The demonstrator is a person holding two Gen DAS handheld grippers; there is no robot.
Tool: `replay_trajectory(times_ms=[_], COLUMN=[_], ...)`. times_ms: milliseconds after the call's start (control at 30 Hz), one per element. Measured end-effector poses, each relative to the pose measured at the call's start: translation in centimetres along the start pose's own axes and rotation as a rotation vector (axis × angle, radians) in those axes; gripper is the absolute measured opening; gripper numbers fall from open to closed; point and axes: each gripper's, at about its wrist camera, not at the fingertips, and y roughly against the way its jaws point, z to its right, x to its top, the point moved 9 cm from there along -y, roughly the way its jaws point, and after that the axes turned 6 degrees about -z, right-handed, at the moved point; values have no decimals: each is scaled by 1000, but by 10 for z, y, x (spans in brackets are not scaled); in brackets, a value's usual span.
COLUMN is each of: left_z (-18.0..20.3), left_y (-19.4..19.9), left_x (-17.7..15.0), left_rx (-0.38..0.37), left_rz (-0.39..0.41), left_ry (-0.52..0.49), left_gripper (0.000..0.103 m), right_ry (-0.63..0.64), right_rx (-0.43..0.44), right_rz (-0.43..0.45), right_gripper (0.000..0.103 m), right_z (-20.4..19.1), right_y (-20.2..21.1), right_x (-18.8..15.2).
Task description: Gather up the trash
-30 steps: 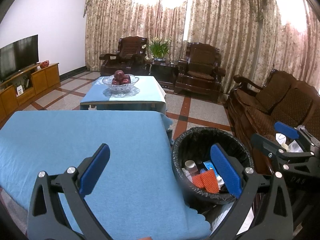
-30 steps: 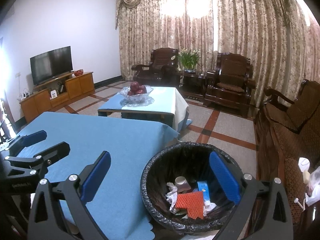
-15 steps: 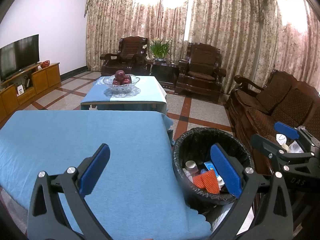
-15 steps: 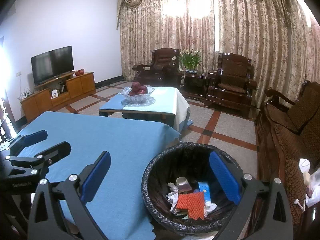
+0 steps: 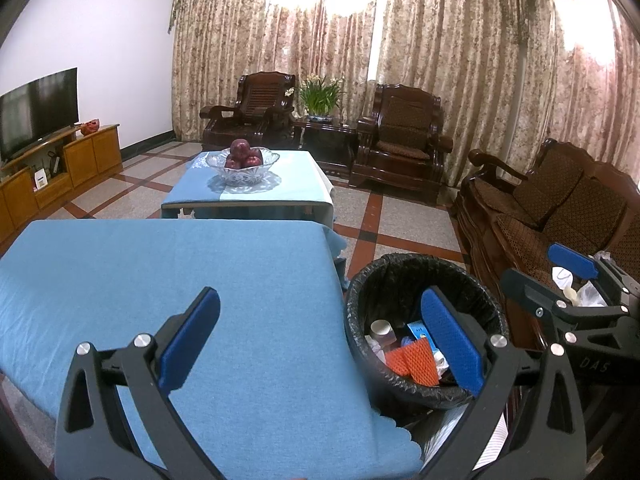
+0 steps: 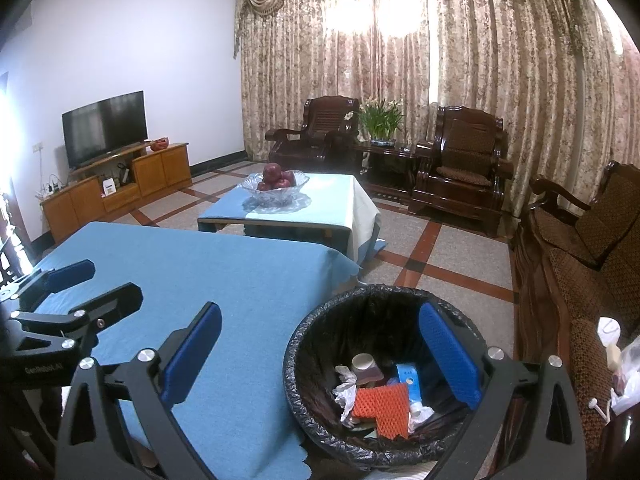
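Note:
A round bin with a black liner stands on the floor at the right corner of the blue-clothed table. Inside lie an orange foam net, a small jar, a blue carton and crumpled white paper. My left gripper is open and holds nothing, low over the table's right end. My right gripper is open and holds nothing, over the bin's near rim. Each gripper shows in the other's view: the right gripper, the left gripper.
A coffee table with a glass bowl of red fruit stands beyond. Dark wooden armchairs and a sofa line the back and right. White bags lie on the sofa. A TV cabinet is at left.
Both views have shifted only slightly; the bin sits a little differently in frame. Both grippers stay open and hold nothing.

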Motion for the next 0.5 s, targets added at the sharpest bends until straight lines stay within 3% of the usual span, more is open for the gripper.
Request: replay_trajectory(times_ms=[500], left_z=[-1], left_y=[1], left_x=[0], left_rx=[-1], left_rz=[-1], left_ry=[2], left_gripper=[98], right_ry=[2], right_rx=[0], right_rz=[-2], right_gripper=[97], right_z=[-1], right_y=[2], right_x=[2])
